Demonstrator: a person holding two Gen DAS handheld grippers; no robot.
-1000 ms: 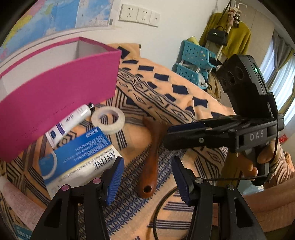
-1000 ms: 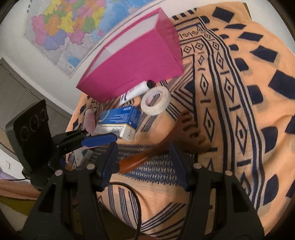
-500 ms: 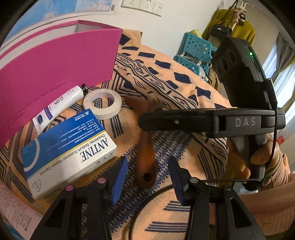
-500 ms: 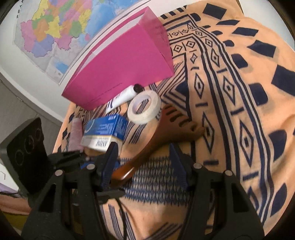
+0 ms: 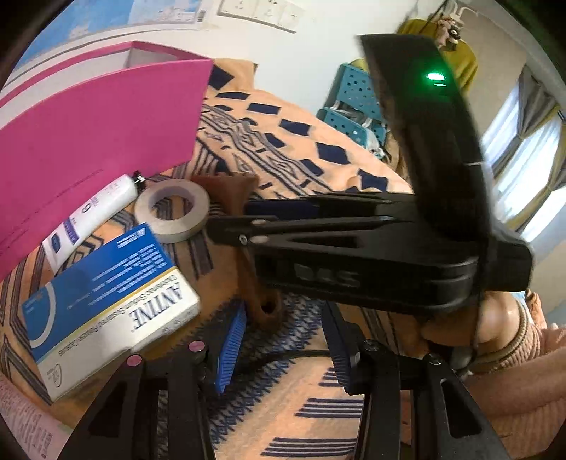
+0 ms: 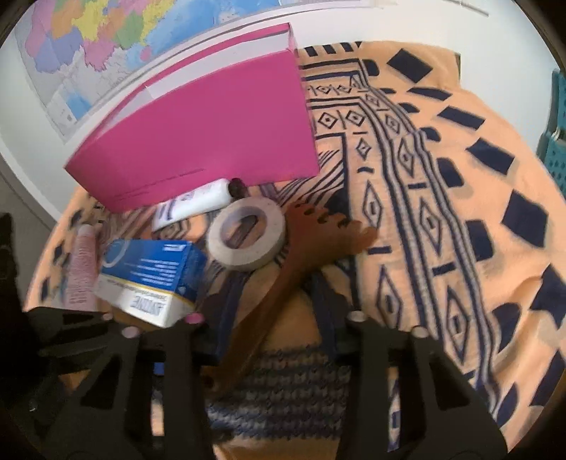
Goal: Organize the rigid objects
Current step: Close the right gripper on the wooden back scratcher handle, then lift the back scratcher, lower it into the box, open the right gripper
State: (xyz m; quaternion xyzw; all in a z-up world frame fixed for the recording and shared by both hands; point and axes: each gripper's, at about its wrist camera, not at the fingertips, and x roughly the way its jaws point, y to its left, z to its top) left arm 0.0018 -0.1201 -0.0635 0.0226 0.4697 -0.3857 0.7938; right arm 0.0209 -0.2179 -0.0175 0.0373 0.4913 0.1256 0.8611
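A brown wooden pasta fork (image 6: 283,279) lies on the patterned orange cloth (image 6: 442,212), its handle between the open jaws of my right gripper (image 6: 269,332). My left gripper (image 5: 283,339) is open; the handle end of the fork (image 5: 263,304) lies just ahead of it. The right gripper's body (image 5: 353,247) crosses the left wrist view above the fork. A tape roll (image 6: 247,240), a white tube (image 6: 198,205) and a blue and white medicine box (image 6: 152,279) lie beside the fork, in front of a pink open box (image 6: 212,134).
A wall with a map (image 6: 88,46) and sockets (image 5: 261,10) stands behind the pink box. Blue plastic baskets (image 5: 353,106) stand past the far edge of the cloth. A pink printed packet (image 6: 81,265) lies at the left of the medicine box.
Both grippers have moved forward and lower towards the wooden fork. The right gripper now has the fork's handle between its jaws and fills more of the left wrist view.
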